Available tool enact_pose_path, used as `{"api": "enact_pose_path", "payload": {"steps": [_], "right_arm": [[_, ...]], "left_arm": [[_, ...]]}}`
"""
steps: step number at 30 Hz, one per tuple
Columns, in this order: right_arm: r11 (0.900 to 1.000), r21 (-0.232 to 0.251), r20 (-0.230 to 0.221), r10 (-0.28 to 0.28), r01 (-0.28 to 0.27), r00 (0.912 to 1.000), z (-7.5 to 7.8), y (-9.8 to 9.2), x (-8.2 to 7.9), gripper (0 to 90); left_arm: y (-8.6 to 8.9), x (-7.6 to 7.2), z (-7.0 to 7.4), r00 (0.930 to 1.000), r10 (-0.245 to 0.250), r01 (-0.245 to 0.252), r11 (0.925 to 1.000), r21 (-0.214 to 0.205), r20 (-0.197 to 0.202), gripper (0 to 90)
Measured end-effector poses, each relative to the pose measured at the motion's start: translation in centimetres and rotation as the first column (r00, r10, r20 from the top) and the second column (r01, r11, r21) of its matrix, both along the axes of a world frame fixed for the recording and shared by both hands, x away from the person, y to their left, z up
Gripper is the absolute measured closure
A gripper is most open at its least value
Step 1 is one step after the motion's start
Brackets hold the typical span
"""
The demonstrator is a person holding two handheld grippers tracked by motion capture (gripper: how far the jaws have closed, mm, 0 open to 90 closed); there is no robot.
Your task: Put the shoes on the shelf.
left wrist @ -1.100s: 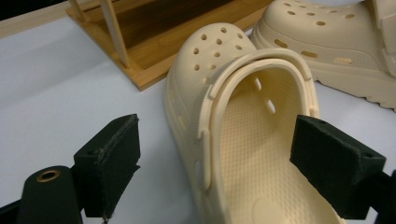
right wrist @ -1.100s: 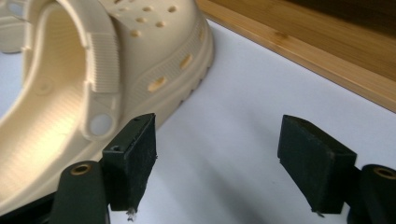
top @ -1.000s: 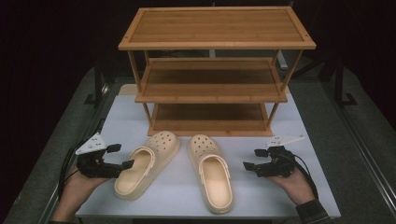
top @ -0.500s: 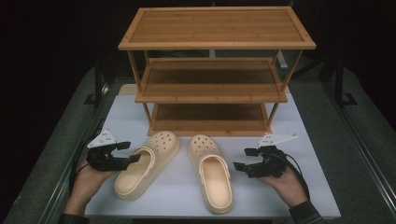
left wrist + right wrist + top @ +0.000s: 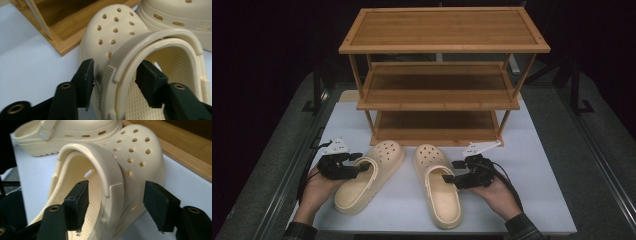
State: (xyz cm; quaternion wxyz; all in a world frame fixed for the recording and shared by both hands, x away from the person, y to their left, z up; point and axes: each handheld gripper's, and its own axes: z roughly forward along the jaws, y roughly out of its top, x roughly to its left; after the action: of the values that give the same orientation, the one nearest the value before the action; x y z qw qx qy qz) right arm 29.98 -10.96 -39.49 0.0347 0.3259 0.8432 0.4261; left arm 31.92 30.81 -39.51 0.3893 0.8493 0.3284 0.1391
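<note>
Now closing in from both sides: compared with a second ago, left gripper (image 5: 357,163) sitting nearer the left clog (image 5: 369,175), right gripper (image 5: 451,171) drawn in toward the right clog (image 5: 438,183). Both sets of jaws having just been narrowing, each with a clog's side wall between them. Left jaws straddling the outer wall and strap (image 5: 140,47) of its clog, one pad close against the outside, the other inside the heel opening with a small gap showing; not yet clamped. Right jaws likewise straddling the right clog's wall, both pads standing clear of it; released, nothing gripped.

Showing from above: both clogs lying side by side, toes pointing at the wooden rack (image 5: 439,75), three empty shelves, hands (image 5: 319,187) coming in from the bottom edge. Showing close up instead: the toe holes, the ribbed strap end (image 5: 116,195), the textured footbed, and the other clog just behind.

Resting under everything: a pale white tabletop (image 5: 532,200), grey floor strips along its sides, darkness beyond.
</note>
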Motion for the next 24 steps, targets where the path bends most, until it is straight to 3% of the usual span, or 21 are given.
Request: {"api": "enact_pose_path", "payload": {"steps": [8,12,16,24], "right_arm": [[0.9981,-0.06,0.028,-0.013,0.015,0.9995,-0.64,1.07,0.48,50.3],[0.9982,-0.057,0.029,-0.018,0.019,0.9994,-0.52,0.95,0.41,55.2],[0.9966,-0.08,0.076,-0.014,0.02,0.997,-0.22,0.91,0.13,67.1],[0.9945,-0.097,0.126,-0.028,0.041,0.9916,0.15,0.46,-0.02,74.3]], "left_arm": [[0.02,0.1,-0.32,0.9996,0.022,-0.022,0.9997,0.014,0.019,56.7],[0.0,0.09,-0.29,0.9994,0.022,-0.023,0.9993,0.031,0.028,61.1],[-0.24,-0.19,-0.08,0.9979,0.026,-0.03,0.9971,0.07,0.06,68.0],[-0.58,-0.42,0.29,0.9957,0.043,-0.051,0.9937,0.1,0.082,74.7]]}}
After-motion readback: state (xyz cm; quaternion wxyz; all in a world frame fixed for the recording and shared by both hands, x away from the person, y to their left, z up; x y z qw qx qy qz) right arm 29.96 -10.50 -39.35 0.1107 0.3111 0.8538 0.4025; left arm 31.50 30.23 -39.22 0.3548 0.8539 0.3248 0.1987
